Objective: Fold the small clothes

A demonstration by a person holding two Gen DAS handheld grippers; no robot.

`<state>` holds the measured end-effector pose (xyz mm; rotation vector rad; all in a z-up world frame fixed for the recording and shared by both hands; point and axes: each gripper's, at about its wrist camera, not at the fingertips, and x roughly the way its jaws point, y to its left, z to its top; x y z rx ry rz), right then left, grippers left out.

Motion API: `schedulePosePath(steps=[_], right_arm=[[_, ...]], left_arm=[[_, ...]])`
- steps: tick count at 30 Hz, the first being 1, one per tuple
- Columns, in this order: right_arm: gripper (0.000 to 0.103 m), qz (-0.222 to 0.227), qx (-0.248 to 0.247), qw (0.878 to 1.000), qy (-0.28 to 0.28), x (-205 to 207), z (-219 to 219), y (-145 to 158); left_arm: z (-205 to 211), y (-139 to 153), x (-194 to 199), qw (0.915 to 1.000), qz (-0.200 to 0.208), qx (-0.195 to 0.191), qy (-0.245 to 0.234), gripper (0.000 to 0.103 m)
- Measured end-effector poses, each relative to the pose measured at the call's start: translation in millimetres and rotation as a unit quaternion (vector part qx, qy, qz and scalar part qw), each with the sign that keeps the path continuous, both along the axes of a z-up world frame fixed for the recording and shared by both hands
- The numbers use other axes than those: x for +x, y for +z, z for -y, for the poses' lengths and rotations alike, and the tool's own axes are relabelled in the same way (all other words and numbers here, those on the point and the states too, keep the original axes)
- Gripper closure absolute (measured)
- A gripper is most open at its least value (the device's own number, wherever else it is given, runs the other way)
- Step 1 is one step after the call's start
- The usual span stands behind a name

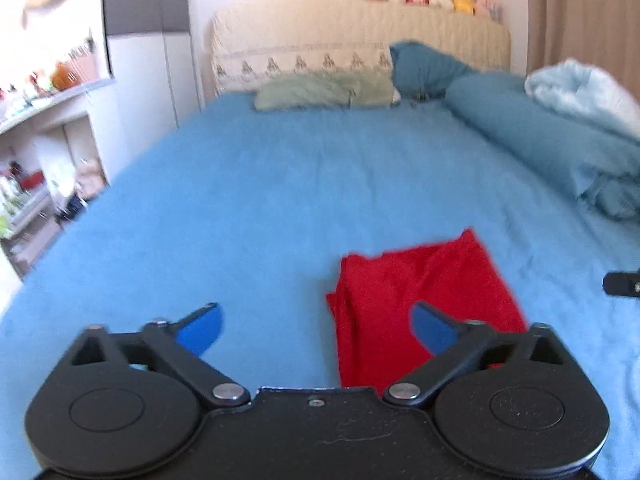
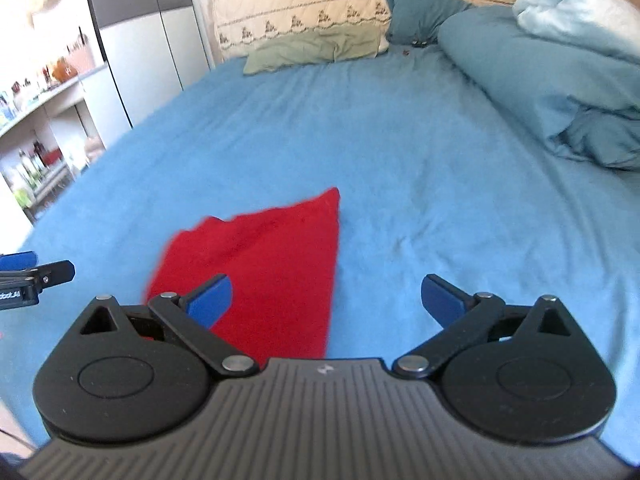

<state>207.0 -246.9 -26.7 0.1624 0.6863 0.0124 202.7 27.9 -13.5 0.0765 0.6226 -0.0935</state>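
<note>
A small red garment (image 1: 420, 300) lies folded and rumpled on the blue bed sheet (image 1: 260, 208). My left gripper (image 1: 316, 330) is open and empty above the sheet; its right finger hangs over the garment's left part. In the right wrist view the red garment (image 2: 272, 264) lies low and left of centre. My right gripper (image 2: 326, 300) is open and empty; its left finger is over the garment's right half. Each gripper shows at the edge of the other's view: the right one at the right edge (image 1: 622, 283), the left one at the left edge (image 2: 36, 276).
A rolled blue duvet (image 1: 552, 144) and a pale blue blanket (image 1: 580, 92) lie along the bed's right side. Green and teal pillows (image 1: 324, 90) rest against the cream headboard (image 1: 360, 28). Shelves (image 1: 36, 184) and a wardrobe stand left of the bed.
</note>
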Motion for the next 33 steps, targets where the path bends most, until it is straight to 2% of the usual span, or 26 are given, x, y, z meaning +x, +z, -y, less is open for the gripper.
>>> schedulePosePath(steps=[3, 5, 10, 16, 21, 27, 33], right_arm=[[0.000, -0.004, -0.019, 1.000, -0.014, -42.1, -11.8, 42.1], [0.000, -0.001, -0.032, 0.999, -0.019, -69.9, -19.8, 62.9], [0.000, -0.015, -0.052, 0.998, -0.028, -135.0, -41.2, 90.8], [0.000, -0.022, -0.077, 0.996, -0.034, -193.2, -63.3, 88.4], [0.000, -0.043, -0.091, 0.994, -0.031, -220.0, -71.9, 71.8], [0.000, -0.067, -0.082, 0.993, -0.043, -234.3, -73.1, 51.9], [0.000, -0.064, -0.082, 0.993, -0.050, -235.6, -70.7, 53.3]], left_arm=[[-0.3, 35.1, -39.8, 1.0000, 0.008, -0.003, 0.003, 0.000], [0.8, 48.0, -60.6, 0.9999, 0.003, -0.003, 0.010, 0.000], [8.9, 60.0, -118.3, 0.9996, -0.002, 0.022, 0.019, 0.000], [8.1, 41.8, -158.8, 0.9993, -0.023, 0.019, 0.022, 0.000], [7.1, 29.9, -181.2, 0.9989, -0.032, 0.024, 0.025, 0.000], [8.7, 30.7, -191.4, 0.9993, -0.023, 0.022, 0.020, 0.000], [11.4, 31.2, -194.7, 0.9994, -0.013, 0.027, 0.019, 0.000]])
